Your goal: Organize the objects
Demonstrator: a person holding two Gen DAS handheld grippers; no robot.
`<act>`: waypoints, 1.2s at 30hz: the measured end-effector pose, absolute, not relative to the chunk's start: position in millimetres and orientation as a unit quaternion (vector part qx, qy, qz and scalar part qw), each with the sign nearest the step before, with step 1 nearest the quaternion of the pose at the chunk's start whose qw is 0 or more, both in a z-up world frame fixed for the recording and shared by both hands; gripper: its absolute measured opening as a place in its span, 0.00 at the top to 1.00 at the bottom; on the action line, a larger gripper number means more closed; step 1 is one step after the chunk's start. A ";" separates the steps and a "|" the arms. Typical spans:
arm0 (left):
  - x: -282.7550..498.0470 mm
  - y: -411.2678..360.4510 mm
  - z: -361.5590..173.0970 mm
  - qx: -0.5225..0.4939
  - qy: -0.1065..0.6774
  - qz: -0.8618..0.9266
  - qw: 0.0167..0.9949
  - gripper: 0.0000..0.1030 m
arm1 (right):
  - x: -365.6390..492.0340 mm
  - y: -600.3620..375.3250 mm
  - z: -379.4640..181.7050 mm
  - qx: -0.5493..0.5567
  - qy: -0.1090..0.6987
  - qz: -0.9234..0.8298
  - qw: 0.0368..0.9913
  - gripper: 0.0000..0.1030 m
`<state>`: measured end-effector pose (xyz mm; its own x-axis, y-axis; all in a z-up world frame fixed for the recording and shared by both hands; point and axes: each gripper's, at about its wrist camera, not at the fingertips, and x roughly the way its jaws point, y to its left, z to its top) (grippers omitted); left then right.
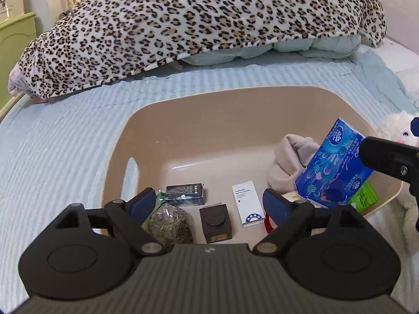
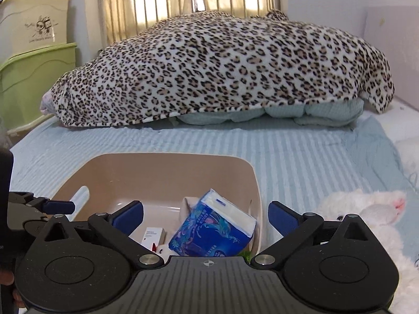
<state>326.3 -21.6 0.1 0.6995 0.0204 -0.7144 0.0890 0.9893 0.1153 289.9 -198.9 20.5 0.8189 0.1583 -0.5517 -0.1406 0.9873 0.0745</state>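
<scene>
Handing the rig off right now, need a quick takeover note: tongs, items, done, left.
Left tongs: open, empty, over the near end of the bin.
Right tongs: open, empty, above the tissue pack.
In the bin: tissue pack leaning tilted at the right end, beige cloth behind it, white card box, dark cube box, black pack, herb bag, green packet.
Left: white plush toy lies on the bed, right of the bin; probably goes in next.
</scene>
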 end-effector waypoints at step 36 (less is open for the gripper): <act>87.0 0.7 77.2 0.024 0.311 -0.021 0.950 0.13 | 60.6 -200.8 68.3 0.009 0.245 0.101 0.964 0.00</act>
